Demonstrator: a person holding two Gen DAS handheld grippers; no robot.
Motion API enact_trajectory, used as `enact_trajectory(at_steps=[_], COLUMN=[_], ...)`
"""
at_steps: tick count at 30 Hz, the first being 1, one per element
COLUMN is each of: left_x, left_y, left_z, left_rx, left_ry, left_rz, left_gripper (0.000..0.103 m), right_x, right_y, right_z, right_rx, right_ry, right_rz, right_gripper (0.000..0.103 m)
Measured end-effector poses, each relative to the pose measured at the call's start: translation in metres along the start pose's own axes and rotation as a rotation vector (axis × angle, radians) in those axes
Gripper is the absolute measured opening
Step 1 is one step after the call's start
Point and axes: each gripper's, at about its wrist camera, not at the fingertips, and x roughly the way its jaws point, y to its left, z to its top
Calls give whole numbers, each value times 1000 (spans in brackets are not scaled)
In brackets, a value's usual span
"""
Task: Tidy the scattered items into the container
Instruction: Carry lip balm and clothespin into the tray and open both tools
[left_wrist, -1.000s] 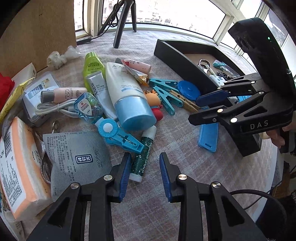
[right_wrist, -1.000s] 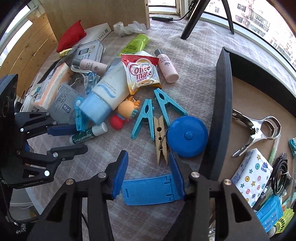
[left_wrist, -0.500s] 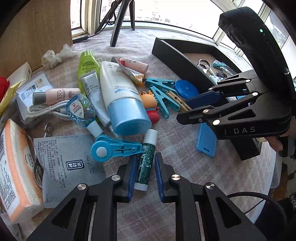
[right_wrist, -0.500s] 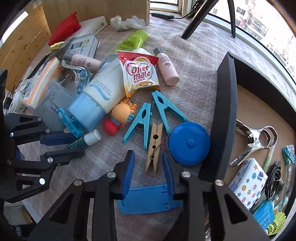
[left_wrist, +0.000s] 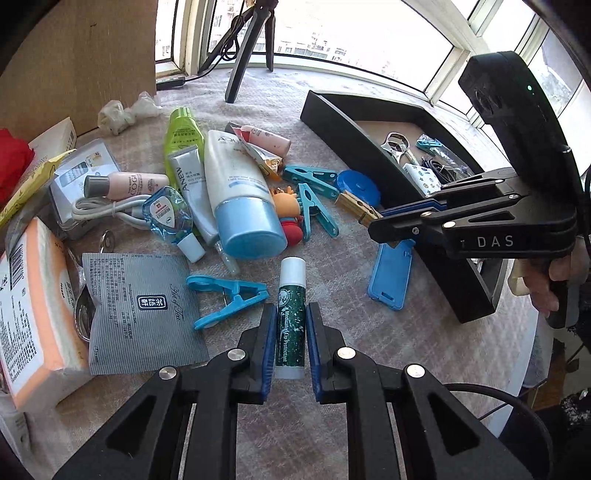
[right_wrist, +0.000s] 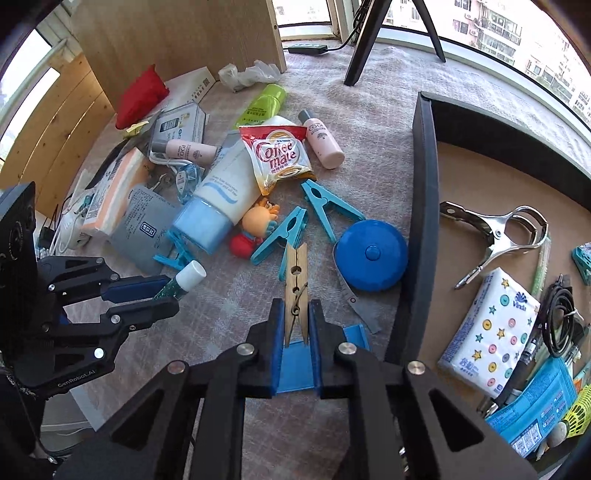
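Observation:
My left gripper (left_wrist: 290, 314) is shut on a green lip balm stick with a white cap (left_wrist: 290, 317); it also shows in the right wrist view (right_wrist: 183, 280). My right gripper (right_wrist: 296, 314) is shut on a wooden clothespin (right_wrist: 296, 288), seen from the left wrist view too (left_wrist: 356, 208). The black container (left_wrist: 354, 155) stands to the right, with its wall (right_wrist: 421, 229) beside my right gripper. It holds a metal clip (right_wrist: 495, 232), a tissue pack (right_wrist: 491, 328) and cables.
Scattered on the cloth lie a blue phone stand (left_wrist: 391, 277), a round blue tape measure (right_wrist: 371, 254), blue pegs (right_wrist: 325, 206), a big white-blue tube (left_wrist: 240, 199), a small doll (right_wrist: 255, 225), a Coffee mate sachet (right_wrist: 277, 155), a grey packet (left_wrist: 136, 306) and a tissue pack (left_wrist: 29, 314).
Both grippers have closed. The left one closed on the lip balm, the right one moved forward over the blue stand and closed on the wooden clothespin.

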Motion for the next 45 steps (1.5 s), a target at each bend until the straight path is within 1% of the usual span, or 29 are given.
enact_trajectory(at_steps=[3,6,8,13,17,21,25,29,33,34,35,36,37,38,41,45], left_x=[-11,-20,-24,-30,-26,-16,-2,4,11,13,16,16,15,13,10,7], left_y=[-6,-13,-21,-48,-84,-128,-175,-216,-242,-247,-251,-252,-252,-251,-244,-225], left_z=[-1,2,8,26,45,65,79,87,92,93,95,95,95,94,91,88], left_rx=[-10,-20,-16,7,33,62,131,208,257,265,264,256,249,246,244,194], left_ry=[-20,-42,-56,-89,-113,-131,-122,-120,-108,-97,-88,-88,-97,-104,-107,-110], left_rz=[-8,-21,-29,-55,-94,-157,-197,-219,-231,-228,-218,-211,-214,-215,-196,-173], left_gripper=[15,15,15,15,15,15,15,15,15,16,27,35,47,48,47,46], right_x=[-13,-24,-34,-65,-82,-98,-113,-125,-128,-128,-128,-129,-130,-132,-132,-129], right_y=[0,-10,-13,-39,-71,-106,-136,-156,-168,-169,-170,-170,-169,-169,-167,-159], right_z=[-7,-14,-17,-35,-51,-68,-85,-99,-105,-105,-105,-105,-105,-105,-102,-95], right_rx=[18,43,61,127,207,291,360,411,437,443,457,468,470,468,464,438], right_ry=[-33,-69,-94,-158,-199,-223,-248,-267,-267,-260,-253,-253,-260,-268,-272,-270], right_rz=[15,27,25,-10,-58,-109,-155,-185,-187,-195,-218,-242,-257,-263,-253,-241], right_gripper=[13,13,13,13,13,13,13,13,14,16,29,45,50,53,53,53])
